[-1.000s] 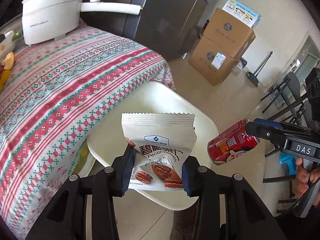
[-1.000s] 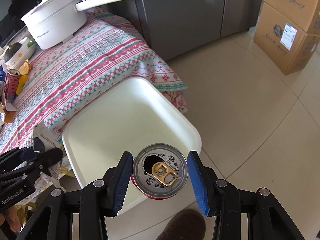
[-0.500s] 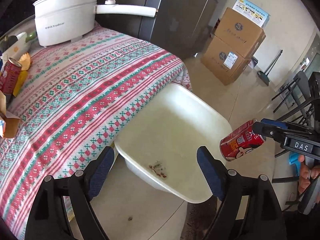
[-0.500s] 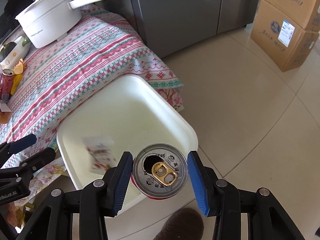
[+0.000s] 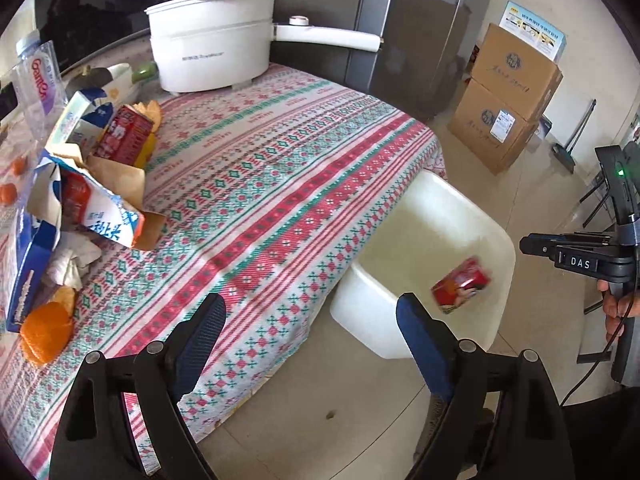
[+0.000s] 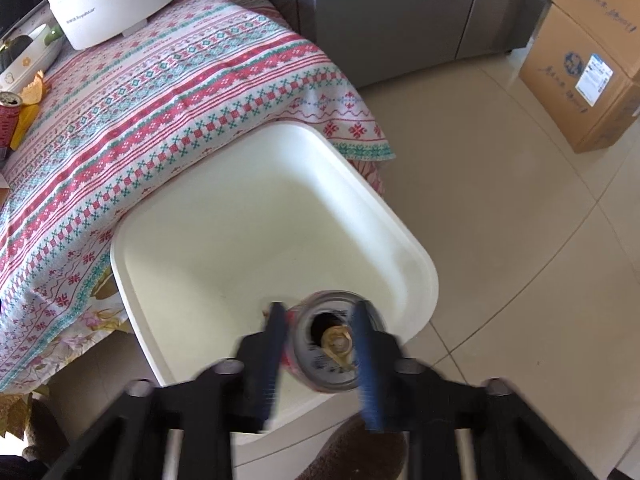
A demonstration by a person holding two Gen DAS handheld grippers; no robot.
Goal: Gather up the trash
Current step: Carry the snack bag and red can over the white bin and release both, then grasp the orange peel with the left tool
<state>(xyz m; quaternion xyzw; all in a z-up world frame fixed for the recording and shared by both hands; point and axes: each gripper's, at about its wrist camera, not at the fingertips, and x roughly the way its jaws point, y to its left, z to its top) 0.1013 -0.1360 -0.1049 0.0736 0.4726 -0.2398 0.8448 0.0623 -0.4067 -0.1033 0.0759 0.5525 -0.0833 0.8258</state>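
In the left wrist view the collecting is looking partly done: a red can (image 5: 460,286), smeared by its fall, is dropping in mid-air over the open white bin (image 5: 360,316) that is standing on the floor against the corner of the bench (image 5: 280,184). Plenty is waiting at the bench's far left. Torn milk cartons (image 5: 104,216), a second red can (image 5: 126,140), crumpled tissue (image 5: 74,260), orange peel (image 5: 46,330) and a plastic bottle (image 5: 38,80) are all lying there uncollected. The left gripper (image 5: 310,320) is hanging over the bench edge with its fingers spread wide, gripping and touching nothing. At the right edge the right gripper (image 5: 528,245) is reaching over the bin, its fingers looking pressed together and clear of the can. In the right wrist view that gripper (image 6: 319,308) is pointing down into the bin (image 6: 420,264). Its fingers are blurred by motion, so I cannot tell their gap here. The can (image 6: 332,348) is showing between them, top up, apparently beyond their tips rather than pinched.
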